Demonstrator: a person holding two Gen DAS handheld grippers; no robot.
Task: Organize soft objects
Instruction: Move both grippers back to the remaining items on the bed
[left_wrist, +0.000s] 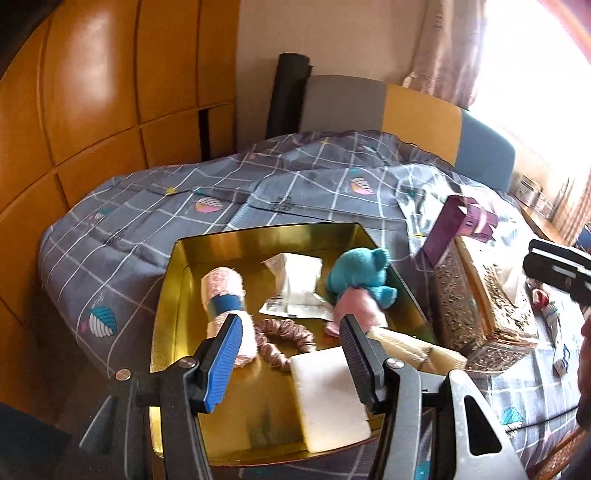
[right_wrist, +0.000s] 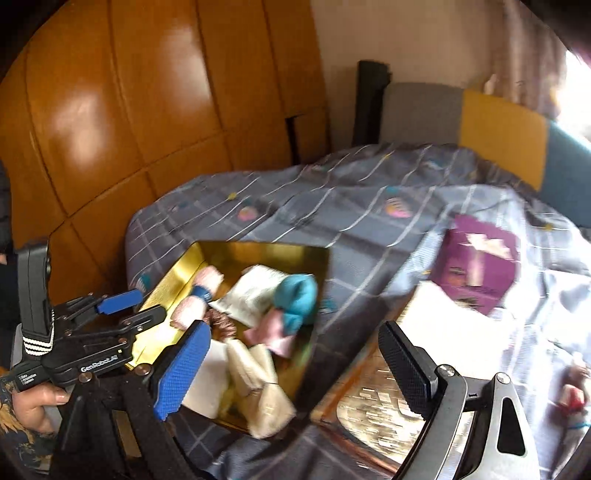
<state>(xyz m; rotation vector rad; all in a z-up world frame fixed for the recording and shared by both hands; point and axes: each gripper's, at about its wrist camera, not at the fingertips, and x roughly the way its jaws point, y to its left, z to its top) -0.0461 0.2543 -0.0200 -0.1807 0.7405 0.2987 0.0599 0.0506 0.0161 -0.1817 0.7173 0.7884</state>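
A gold tin tray (left_wrist: 173, 295) lies on the bed and holds the soft things. In it are a rolled pink towel (left_wrist: 221, 295) with a blue band, a teal plush bear (left_wrist: 362, 273) on a pink cloth (left_wrist: 358, 306), a brown scrunchie (left_wrist: 284, 336), a white foam block (left_wrist: 328, 395) and a beige fabric bundle (left_wrist: 417, 350). My left gripper (left_wrist: 291, 328) hangs open above the tray's near end, holding nothing. My right gripper (right_wrist: 295, 332) is open and empty above the tray's right edge (right_wrist: 321, 295); this view is blurred. The left gripper (right_wrist: 133, 308) shows at its left.
An ornate golden box (left_wrist: 480, 302) stands right of the tray, a purple box (left_wrist: 458, 221) behind it. A white packet (left_wrist: 295, 288) lies in the tray. The grey checked duvet (left_wrist: 295, 184) covers the bed. A wooden wardrobe (left_wrist: 92, 110) stands at the left.
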